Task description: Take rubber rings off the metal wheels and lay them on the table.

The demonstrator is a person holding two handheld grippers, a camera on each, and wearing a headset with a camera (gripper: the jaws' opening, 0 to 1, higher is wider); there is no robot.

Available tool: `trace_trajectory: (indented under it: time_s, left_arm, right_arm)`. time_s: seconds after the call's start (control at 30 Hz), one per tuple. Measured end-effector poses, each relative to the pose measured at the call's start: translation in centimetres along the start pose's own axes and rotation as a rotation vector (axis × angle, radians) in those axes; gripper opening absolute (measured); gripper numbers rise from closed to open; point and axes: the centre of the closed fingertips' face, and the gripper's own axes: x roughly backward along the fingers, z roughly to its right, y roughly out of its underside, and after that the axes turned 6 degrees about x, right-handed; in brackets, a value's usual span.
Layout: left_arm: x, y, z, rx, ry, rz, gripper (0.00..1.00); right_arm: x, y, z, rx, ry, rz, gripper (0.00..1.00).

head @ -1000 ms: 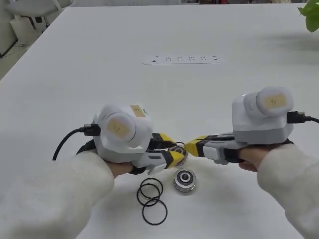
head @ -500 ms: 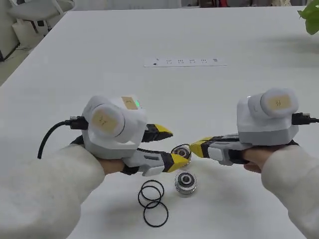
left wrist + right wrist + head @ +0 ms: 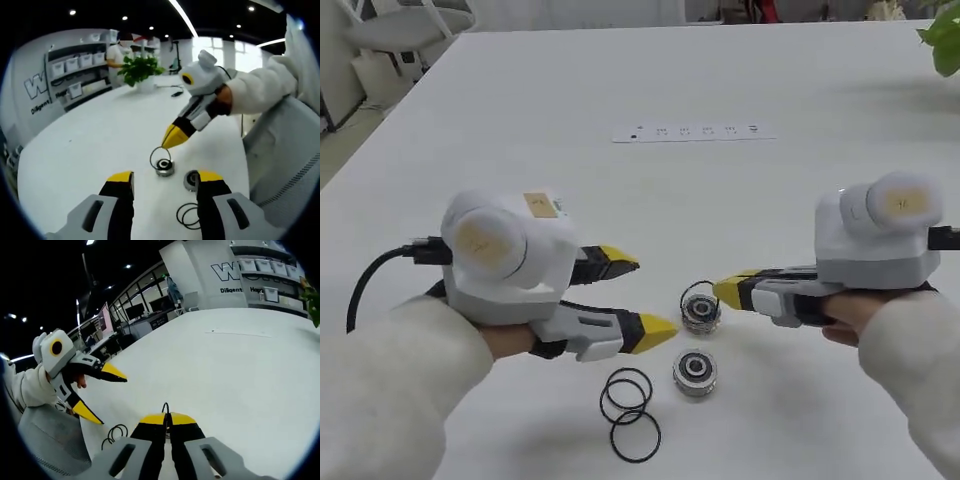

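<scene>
You are holding the right gripper [image 3: 728, 290] with its yellow-tipped jaws pressed together on a thin black rubber ring [image 3: 151, 157]. The ring is standing up as a loop from those tips down to the metal wheel [image 3: 700, 312], which is lying flat on the white table [image 3: 720, 200] just ahead of and below them. The ring's lower edge is touching the top of the wheel, and the pictures are not showing whether any of it is sitting in the wheel's groove. You are holding the left gripper [image 3: 642, 297] opposite, with its jaws spread wide apart and gripping nothing. Its tips are pointing toward the right gripper's tips, and the ringed wheel is lying between the two grippers, just beyond the left jaws' open gap. A second wheel [image 3: 694, 372] is resting flat just past the tip of the left gripper's nearer jaw, apart from the first wheel and on your side of it. Three loose rings [image 3: 630, 412] are lying flat under that same jaw, beside the second wheel, two of them overlapping and the third touching them on the side nearest you. A black cable [image 3: 370, 275] is running out from the back of the left gripper. Well beyond both sets of jaws a white strip [image 3: 695, 132] with small printed marks is lying on the table, and farther off to the right a potted plant [image 3: 945, 40] is standing at the table's edge.
</scene>
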Motion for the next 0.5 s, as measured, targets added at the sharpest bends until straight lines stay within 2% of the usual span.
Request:
trace_trajectory:
  time_s: [0.1, 0.23, 0.4, 0.5]
  left_arm:
    - [0.5, 0.3, 0.2, -0.006, 0.004, -0.008, 0.53]
    - [1.2, 0.5, 0.9, -0.015, 0.018, -0.015, 0.55]
    - [2.0, 0.7, 1.7, -0.013, 0.029, -0.014, 0.59]
    - [2.5, 1.2, 1.6, -0.003, 0.019, -0.016, 0.62]
  right_arm:
    - [0.3, -0.7, -0.2, -0.035, -0.013, 0.029, 0.0]
    - [0.5, -0.9, -0.5, -0.038, -0.018, 0.039, 0.0]
    - [0.5, -1.7, -1.6, -0.048, -0.049, 0.059, 0.0]
    - [0.5, -2.1, -2.5, -0.051, -0.077, 0.069, 0.0]
